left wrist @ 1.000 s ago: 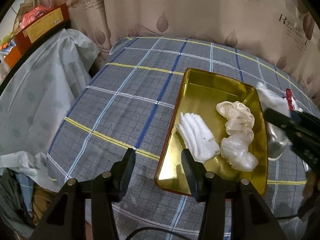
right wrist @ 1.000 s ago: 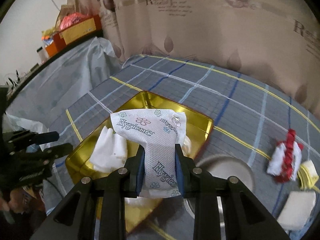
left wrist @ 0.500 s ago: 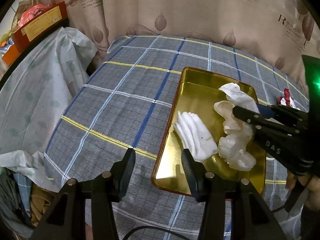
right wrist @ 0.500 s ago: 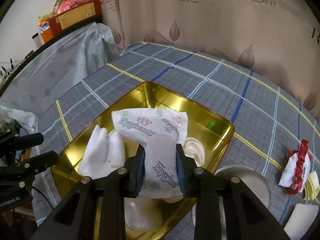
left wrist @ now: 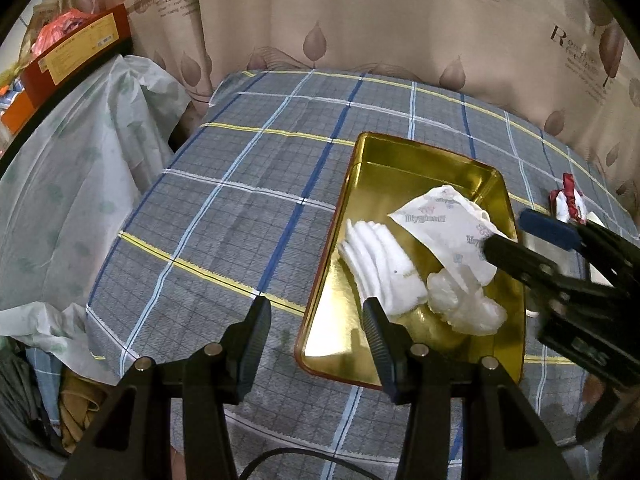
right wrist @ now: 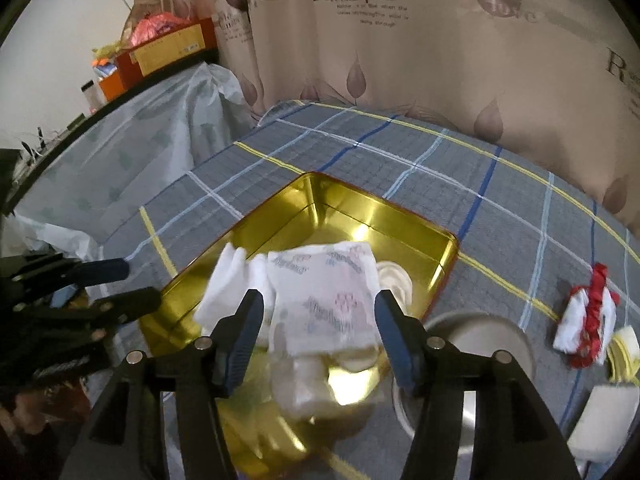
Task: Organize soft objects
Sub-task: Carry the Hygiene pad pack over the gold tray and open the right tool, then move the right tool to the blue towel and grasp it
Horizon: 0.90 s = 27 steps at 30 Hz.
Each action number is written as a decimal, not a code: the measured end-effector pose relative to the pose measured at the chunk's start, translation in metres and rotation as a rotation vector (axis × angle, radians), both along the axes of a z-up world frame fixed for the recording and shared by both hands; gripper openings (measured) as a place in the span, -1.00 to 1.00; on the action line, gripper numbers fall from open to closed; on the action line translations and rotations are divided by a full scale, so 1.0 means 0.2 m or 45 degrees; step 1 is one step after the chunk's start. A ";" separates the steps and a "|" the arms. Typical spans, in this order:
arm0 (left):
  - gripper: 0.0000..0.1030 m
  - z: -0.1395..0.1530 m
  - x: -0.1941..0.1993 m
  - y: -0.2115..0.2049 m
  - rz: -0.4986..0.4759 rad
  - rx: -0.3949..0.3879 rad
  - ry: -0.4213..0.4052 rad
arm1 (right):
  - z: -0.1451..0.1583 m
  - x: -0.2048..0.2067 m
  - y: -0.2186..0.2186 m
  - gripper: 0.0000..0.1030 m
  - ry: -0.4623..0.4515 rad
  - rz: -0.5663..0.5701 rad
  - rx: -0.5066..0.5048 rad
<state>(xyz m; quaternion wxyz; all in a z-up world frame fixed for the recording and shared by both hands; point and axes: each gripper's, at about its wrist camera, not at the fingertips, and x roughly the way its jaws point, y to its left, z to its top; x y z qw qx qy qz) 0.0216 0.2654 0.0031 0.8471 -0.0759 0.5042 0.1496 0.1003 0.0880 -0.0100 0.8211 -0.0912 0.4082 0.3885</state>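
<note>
While right gripper [right wrist: 320, 330] fingers are opening, tissue pack [right wrist: 326, 300] loose between, red-white bundle [right wrist: 586, 320] clearest here, left gripper [left wrist: 314, 344] half-open, empty.

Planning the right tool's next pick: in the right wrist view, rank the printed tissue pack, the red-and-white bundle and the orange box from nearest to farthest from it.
1. Printed tissue pack: between the opening right tool's fingers, over the gold tray.
2. Red-and-white bundle: on the cloth, right.
3. Orange box: far left shelf.

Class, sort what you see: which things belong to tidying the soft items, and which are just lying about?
Job:
gold tray
tissue pack, between the right gripper's opening jaws
white glove
red-and-white bundle

Lying about:
orange box
curtain
</note>
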 end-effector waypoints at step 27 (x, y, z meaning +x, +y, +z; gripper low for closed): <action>-0.06 -0.02 0.05 -0.32 -0.196 -0.003 0.028 | -0.16 -0.05 -1.52 0.25 0.040 -0.692 -0.143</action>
